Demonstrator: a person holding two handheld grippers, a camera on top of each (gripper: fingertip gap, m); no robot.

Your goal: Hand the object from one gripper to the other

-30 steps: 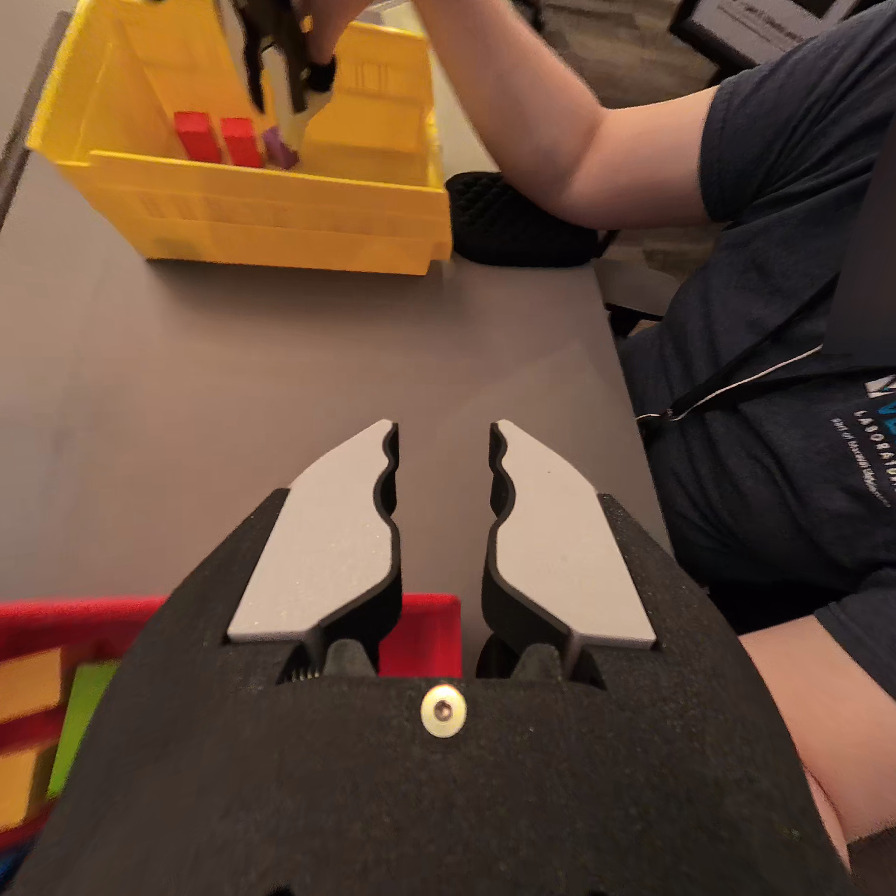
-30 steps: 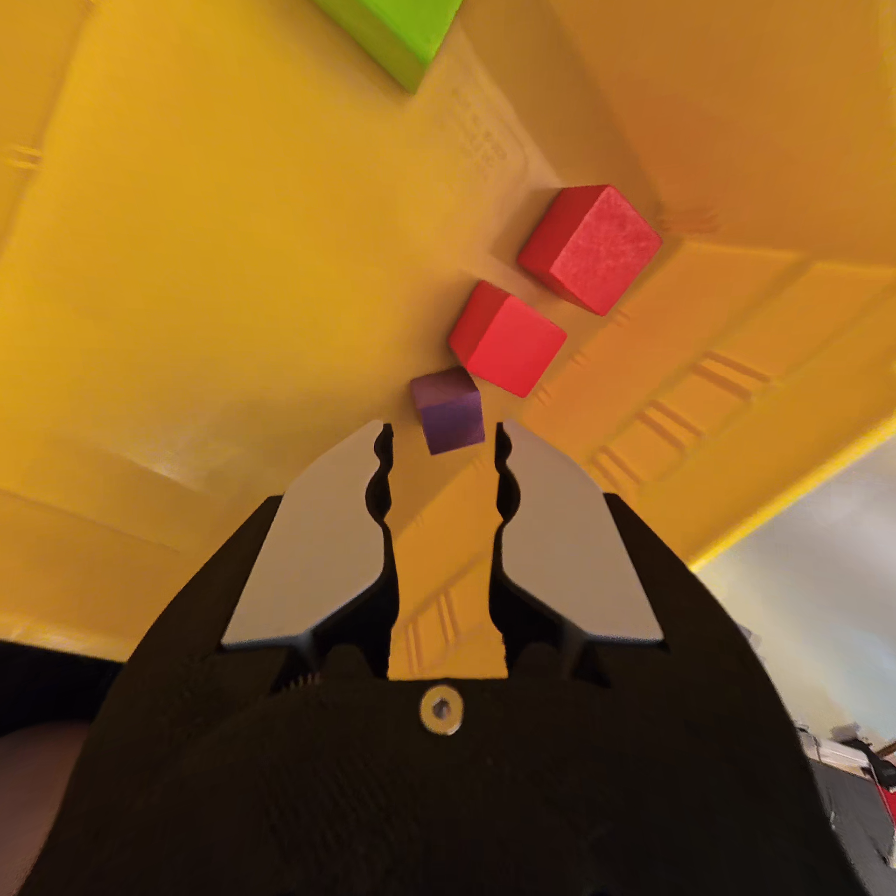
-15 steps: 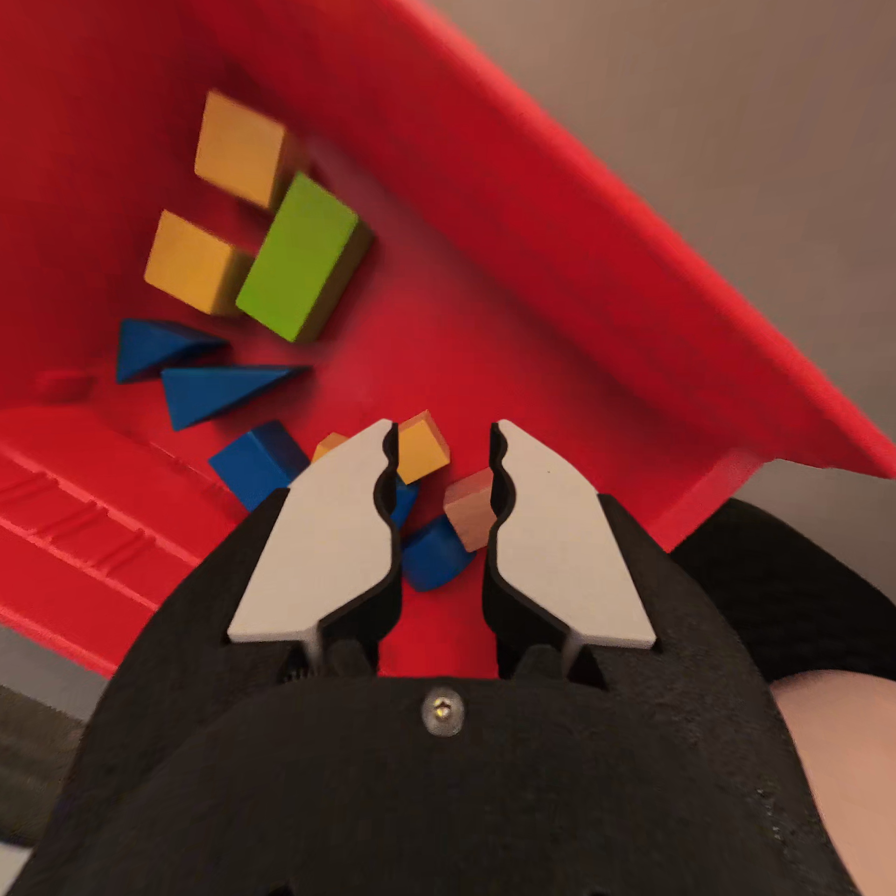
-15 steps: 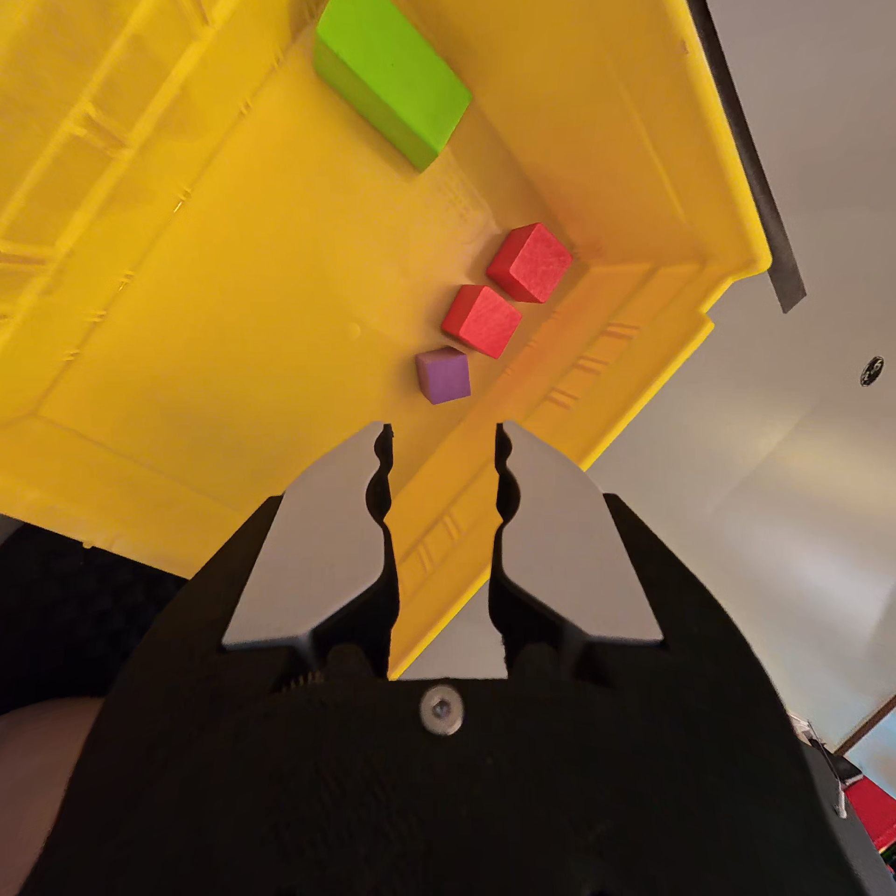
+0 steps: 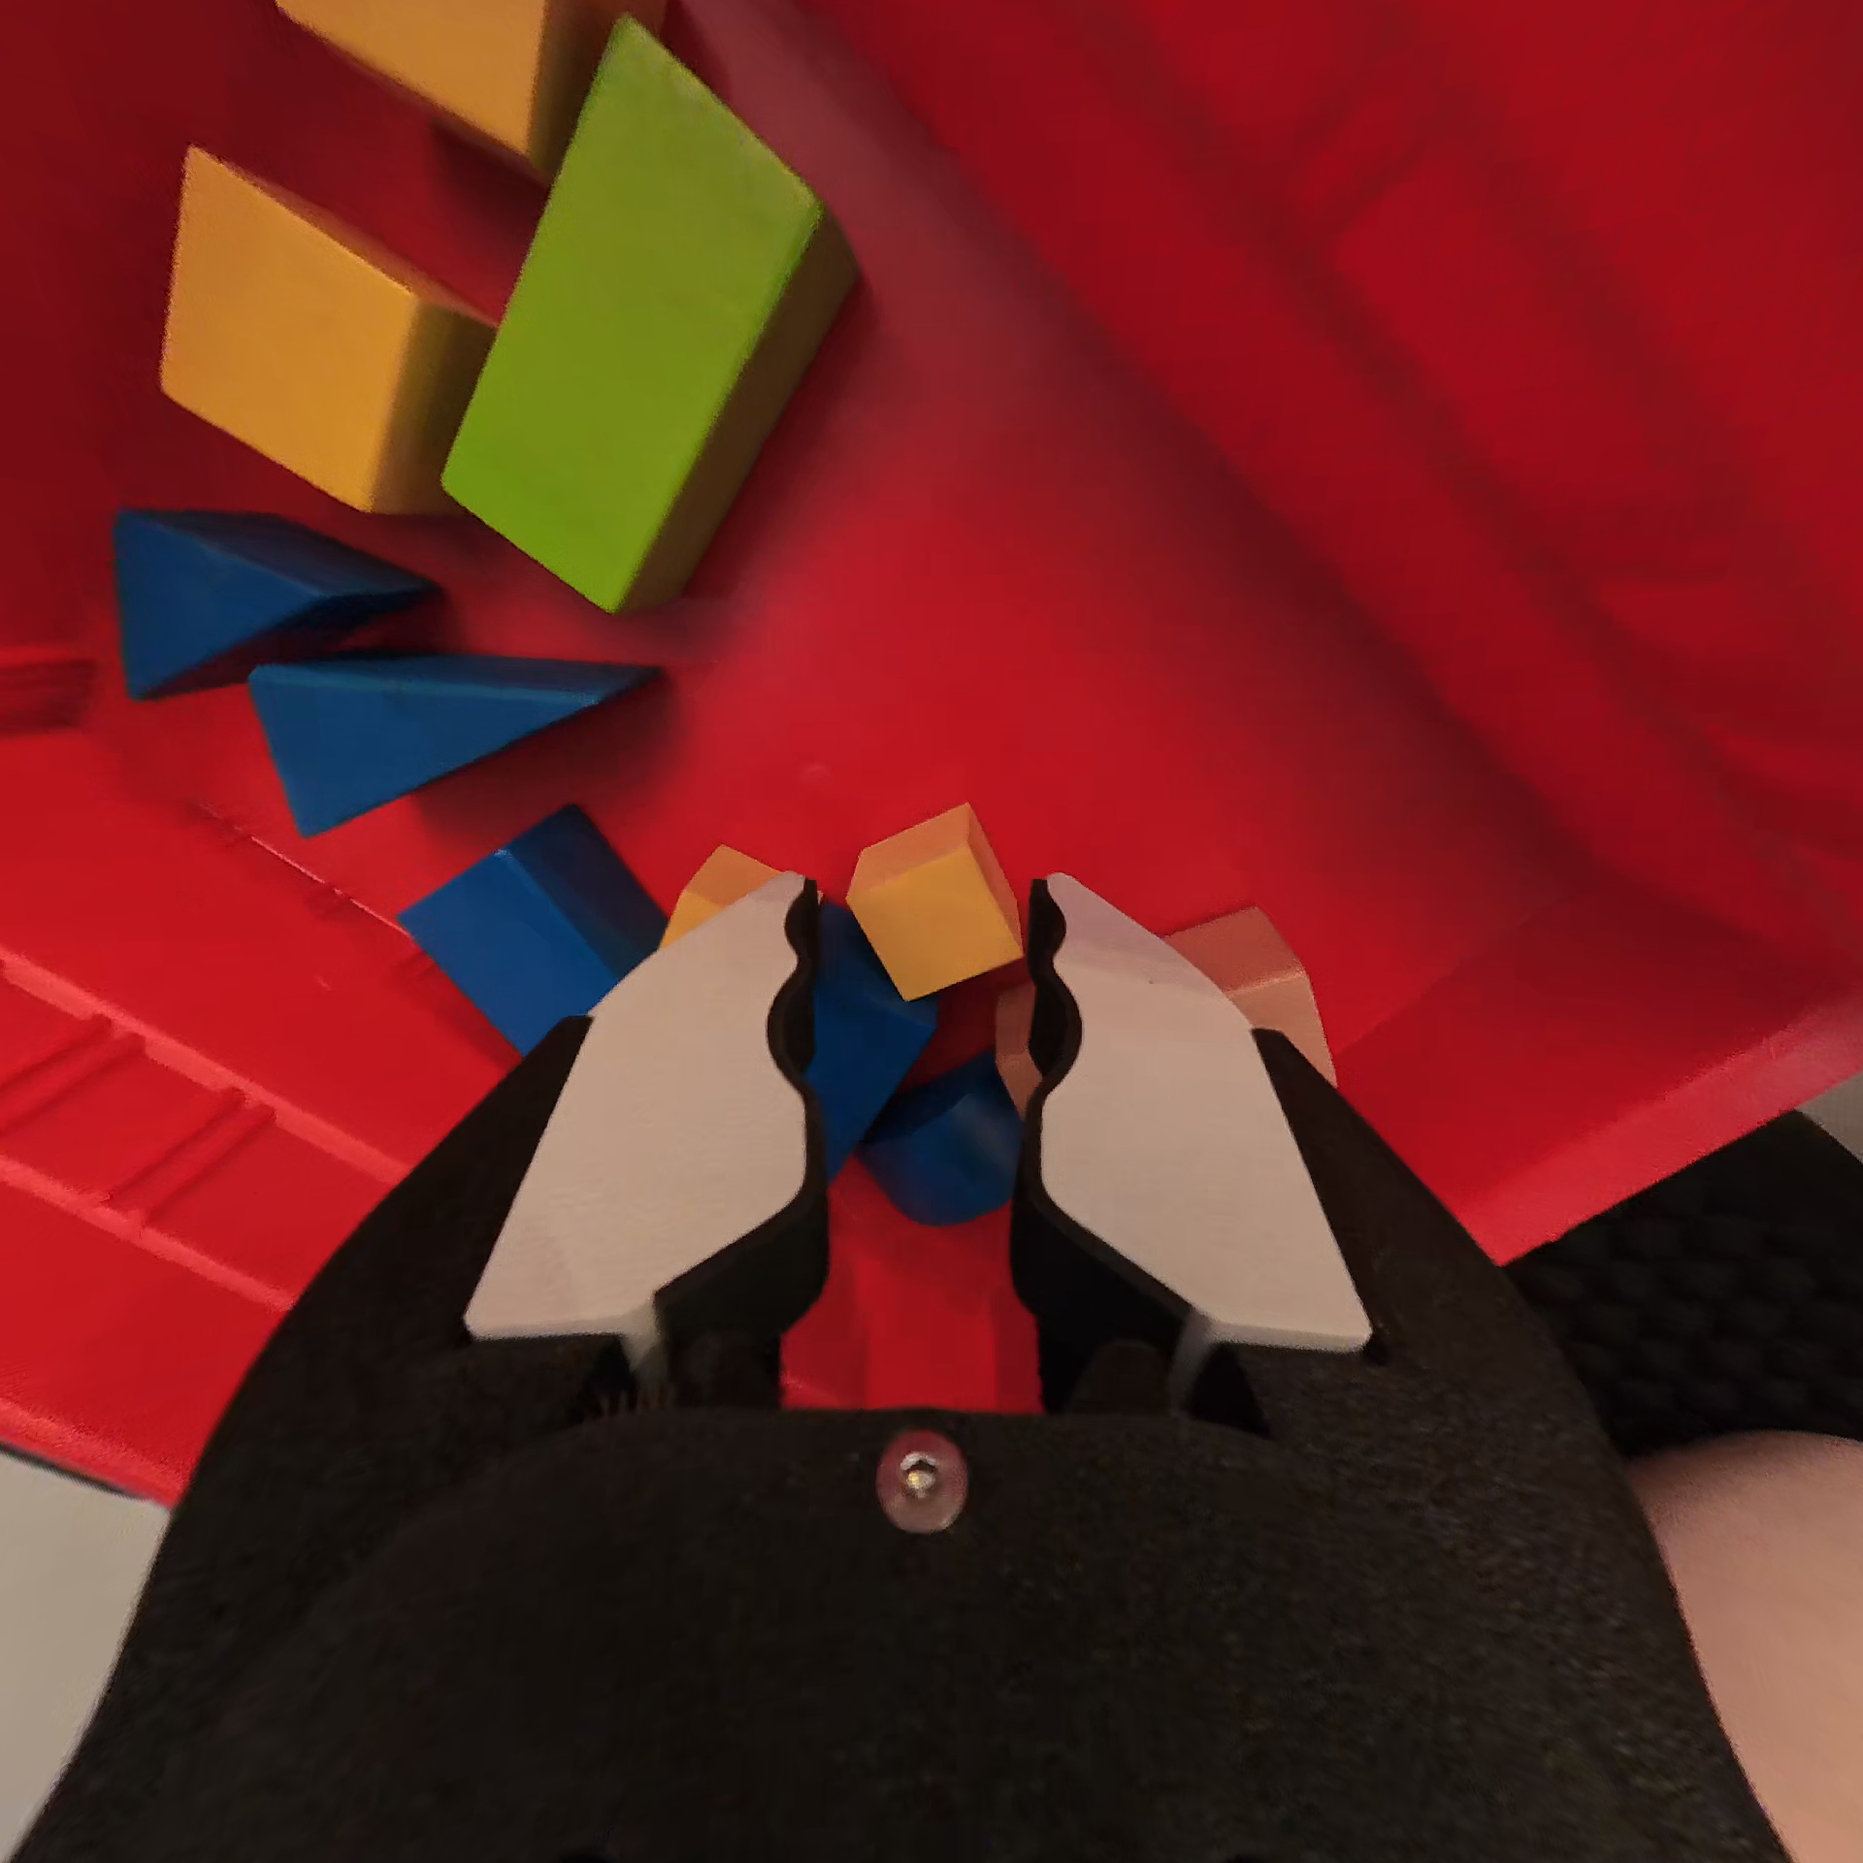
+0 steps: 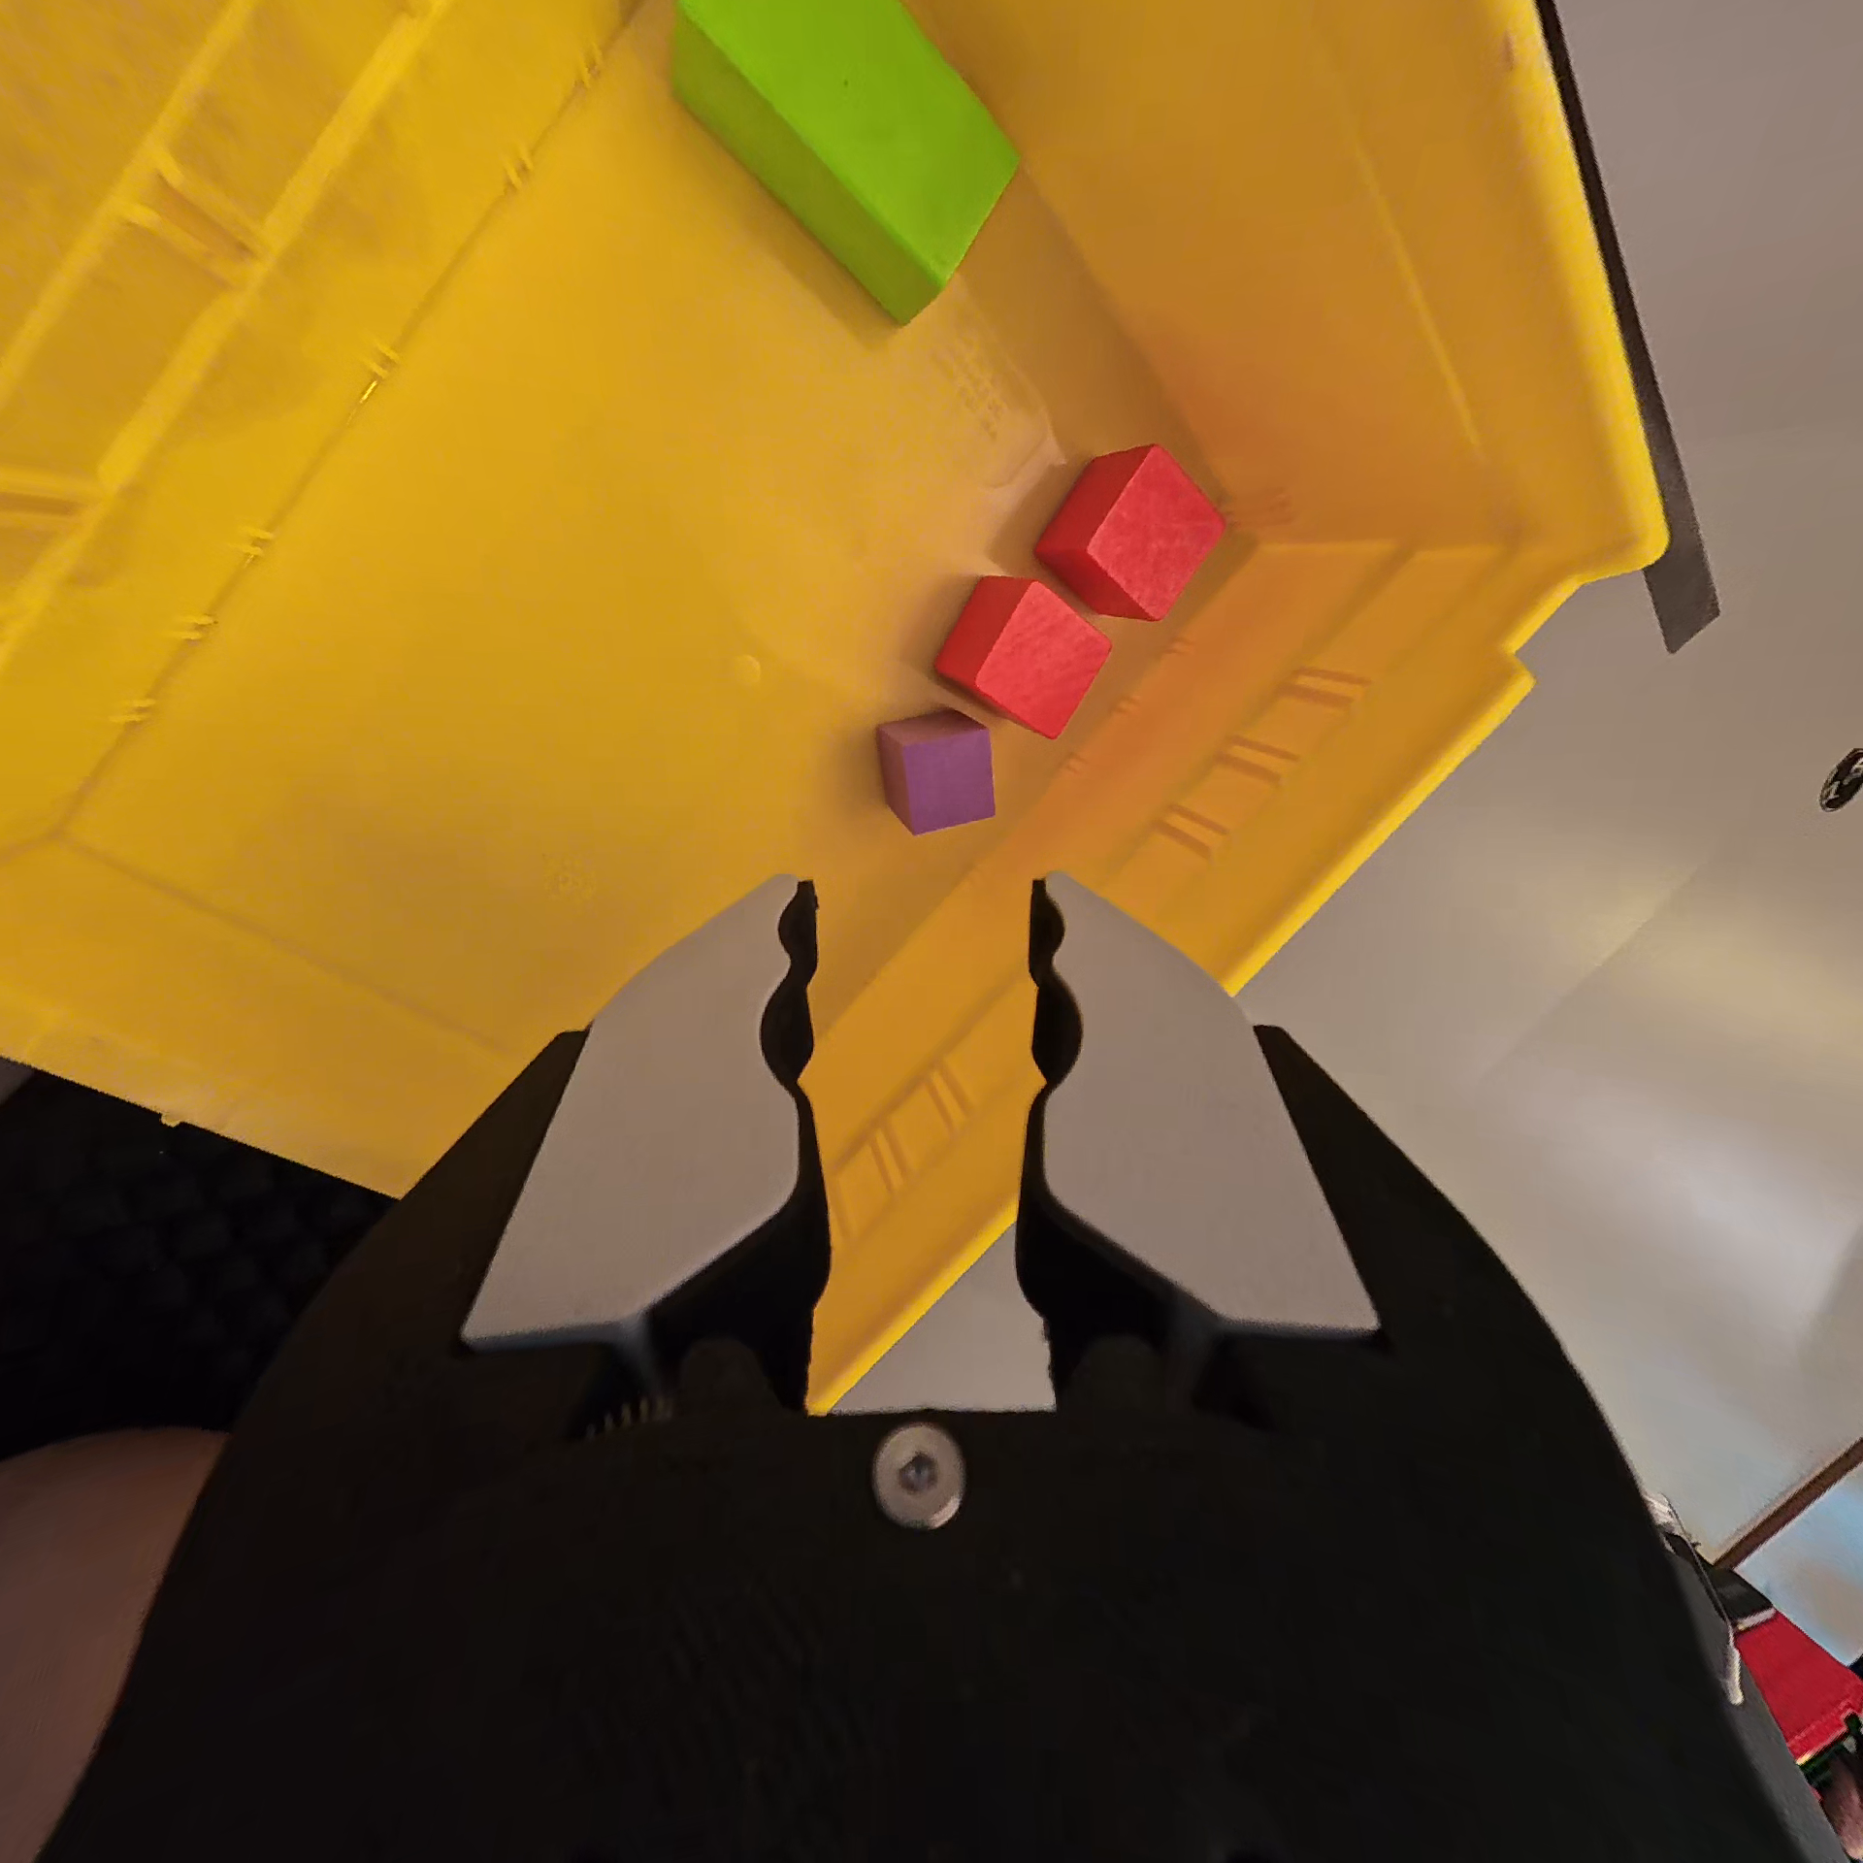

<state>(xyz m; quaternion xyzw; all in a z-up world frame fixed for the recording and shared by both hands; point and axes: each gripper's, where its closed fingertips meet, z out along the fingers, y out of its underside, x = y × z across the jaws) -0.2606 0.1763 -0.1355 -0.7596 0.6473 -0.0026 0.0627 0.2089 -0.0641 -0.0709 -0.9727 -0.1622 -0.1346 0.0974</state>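
Note:
My left gripper point(image 5: 917, 897) is open and empty, low inside a red bin point(image 5: 1411, 504). A small orange cube point(image 5: 933, 922) lies just ahead between its fingertips. Blue blocks point(image 5: 867, 1028) sit beneath the jaws, and a light pink block point(image 5: 1265, 973) shows behind the right finger. My right gripper point(image 6: 919, 897) is open and empty above a yellow bin point(image 6: 454, 605). A small purple cube point(image 6: 938, 771) lies on the yellow bin's floor just beyond its tips, apart from them.
The red bin also holds a green block point(image 5: 635, 323), orange blocks point(image 5: 292, 333) and blue wedges point(image 5: 403, 721). The yellow bin holds two red cubes point(image 6: 1023, 655) and a green block point(image 6: 847, 141). A black pad point(image 5: 1704, 1311) lies beside the red bin. Grey table point(image 6: 1613, 1008) lies right.
My left gripper swung from over the table down into the red bin and closer to the orange cube. My right gripper drew back from the purple cube in the yellow bin.

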